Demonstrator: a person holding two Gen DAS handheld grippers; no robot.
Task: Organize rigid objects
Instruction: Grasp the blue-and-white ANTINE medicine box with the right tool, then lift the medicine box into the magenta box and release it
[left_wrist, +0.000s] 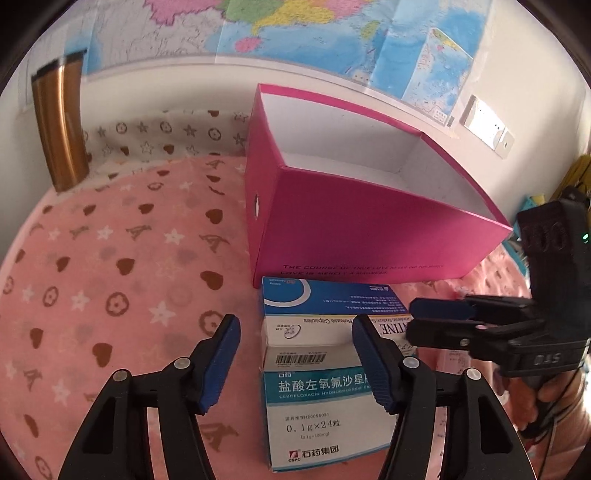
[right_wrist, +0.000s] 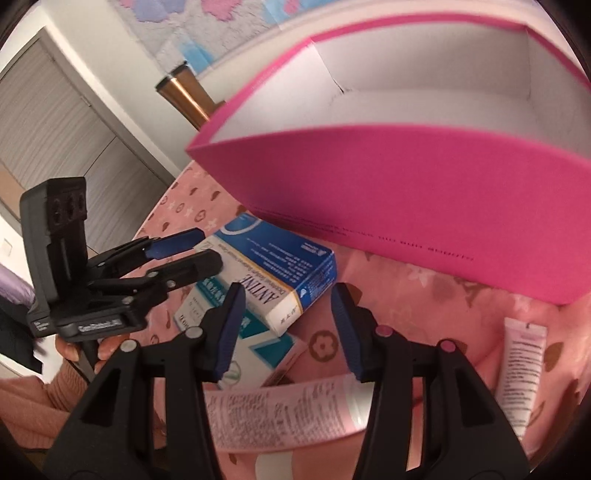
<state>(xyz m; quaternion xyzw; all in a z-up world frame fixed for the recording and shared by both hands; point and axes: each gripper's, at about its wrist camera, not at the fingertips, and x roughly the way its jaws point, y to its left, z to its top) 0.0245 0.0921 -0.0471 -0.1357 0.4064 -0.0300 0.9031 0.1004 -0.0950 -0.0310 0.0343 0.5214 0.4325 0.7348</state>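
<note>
I am holding my left tool (left_wrist: 295, 354) wide open, empty, over two stacked medicine boxes (left_wrist: 325, 369) lying just before the pink box (left_wrist: 369, 229) on the pink cloth (left_wrist: 110, 277). My right tool (right_wrist: 288, 328) is gaping open, empty, above them.

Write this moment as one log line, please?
left gripper: open | right gripper: open | medicine boxes: stacked on cloth | pink box: empty

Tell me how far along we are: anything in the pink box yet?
Nothing visibly done: what shows of the pink box interior is bare. Nothing in hand: left gripper and right gripper are both open. Left to do: the blue-and-white ANTINE box stacked on the levofloxacin box, plus two pink tubes on the cloth.
</note>
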